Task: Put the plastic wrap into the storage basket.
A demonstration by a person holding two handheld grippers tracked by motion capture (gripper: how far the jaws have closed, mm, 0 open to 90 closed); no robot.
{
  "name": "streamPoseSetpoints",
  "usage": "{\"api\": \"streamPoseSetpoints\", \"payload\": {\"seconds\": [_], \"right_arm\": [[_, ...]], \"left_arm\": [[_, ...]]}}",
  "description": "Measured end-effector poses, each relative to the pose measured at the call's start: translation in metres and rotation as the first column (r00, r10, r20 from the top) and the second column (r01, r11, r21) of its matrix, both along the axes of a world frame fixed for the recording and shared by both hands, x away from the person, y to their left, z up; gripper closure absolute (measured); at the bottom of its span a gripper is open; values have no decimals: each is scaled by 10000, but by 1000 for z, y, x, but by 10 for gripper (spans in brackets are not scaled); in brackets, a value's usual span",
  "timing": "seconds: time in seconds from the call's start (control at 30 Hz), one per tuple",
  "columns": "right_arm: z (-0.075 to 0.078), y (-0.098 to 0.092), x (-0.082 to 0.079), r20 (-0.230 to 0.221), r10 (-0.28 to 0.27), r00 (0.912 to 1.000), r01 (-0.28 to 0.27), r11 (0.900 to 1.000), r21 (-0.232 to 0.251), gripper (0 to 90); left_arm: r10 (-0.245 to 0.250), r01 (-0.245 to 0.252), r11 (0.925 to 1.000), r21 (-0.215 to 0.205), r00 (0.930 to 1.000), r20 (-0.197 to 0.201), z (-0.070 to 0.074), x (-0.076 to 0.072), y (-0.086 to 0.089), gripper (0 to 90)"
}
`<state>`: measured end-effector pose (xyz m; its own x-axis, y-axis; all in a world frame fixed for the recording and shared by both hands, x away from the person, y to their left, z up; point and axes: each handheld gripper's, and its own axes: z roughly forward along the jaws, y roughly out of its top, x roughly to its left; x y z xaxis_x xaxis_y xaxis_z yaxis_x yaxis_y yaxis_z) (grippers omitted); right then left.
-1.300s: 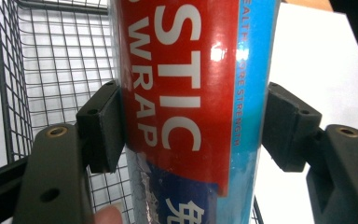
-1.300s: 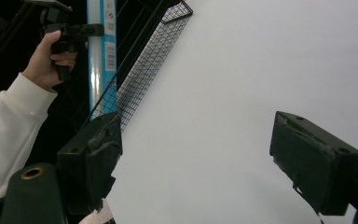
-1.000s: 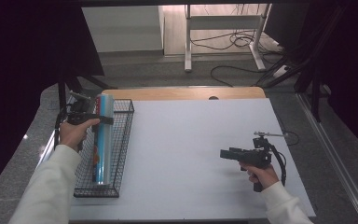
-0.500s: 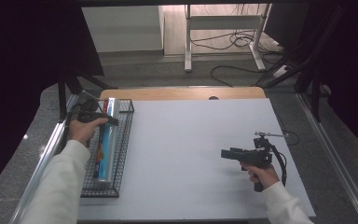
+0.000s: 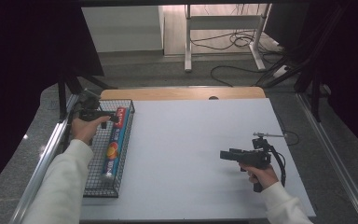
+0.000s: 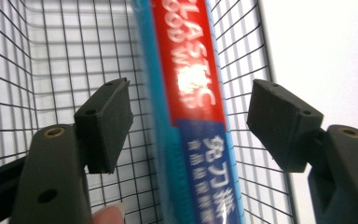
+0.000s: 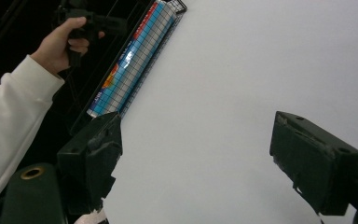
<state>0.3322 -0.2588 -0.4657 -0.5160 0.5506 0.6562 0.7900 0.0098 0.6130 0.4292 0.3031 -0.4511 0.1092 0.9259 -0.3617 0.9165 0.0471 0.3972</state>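
Observation:
A long blue box of plastic wrap [image 5: 114,144] with a red label lies in the black wire basket [image 5: 100,191] along its right wall. My left gripper [image 5: 114,119] hovers over the box's far end. In the left gripper view the box [image 6: 191,93] runs between the jaws with a gap on each side. The left gripper [image 6: 191,121] has just been opening, and its pads are off the box. My right gripper [image 5: 223,155] is held over the white table at the right, open with nothing in it [image 7: 196,154].
The basket stands at the left edge of the white table top [image 5: 191,140]. A wooden strip [image 5: 182,93] runs along the table's far edge. Cables lie on the floor [image 5: 242,44] beyond. In the right gripper view the box [image 7: 135,56] and the left hand [image 7: 60,44] show farther off.
The box was held tilted above the basket and now lies flat in it. The left gripper came down with it and its jaws have parted. The right hand has not moved.

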Motion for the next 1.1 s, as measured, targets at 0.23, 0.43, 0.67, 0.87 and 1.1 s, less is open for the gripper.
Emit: {"api": "streamPoseSetpoints", "payload": {"seconds": [0.23,0.43,0.67,0.87,1.1], "right_arm": [[1,-2,0,73,-32,10000,31,9999,146,172],[3,1,3,479,147,9987,-141,9998,-123,172],[8,2,1,983,353,9945,-284,9971,-704,172],[15,-4,-11,1593,398,9864,-174,9900,-1402,171],[20,-16,-30,2450,467,9684,32,9799,-1994,169]], "left_arm": [[-451,478,9982,-368,9964,716,17,-22,-5,234],[-839,874,9960,-174,9855,1475,32,-47,-8,200],[-1509,1578,9874,-93,9587,2411,47,-89,-17,180],[-2222,2281,9734,190,9219,3173,49,-129,-35,172],[-3162,3209,9459,479,8786,3579,34,-173,-58,171]]}}
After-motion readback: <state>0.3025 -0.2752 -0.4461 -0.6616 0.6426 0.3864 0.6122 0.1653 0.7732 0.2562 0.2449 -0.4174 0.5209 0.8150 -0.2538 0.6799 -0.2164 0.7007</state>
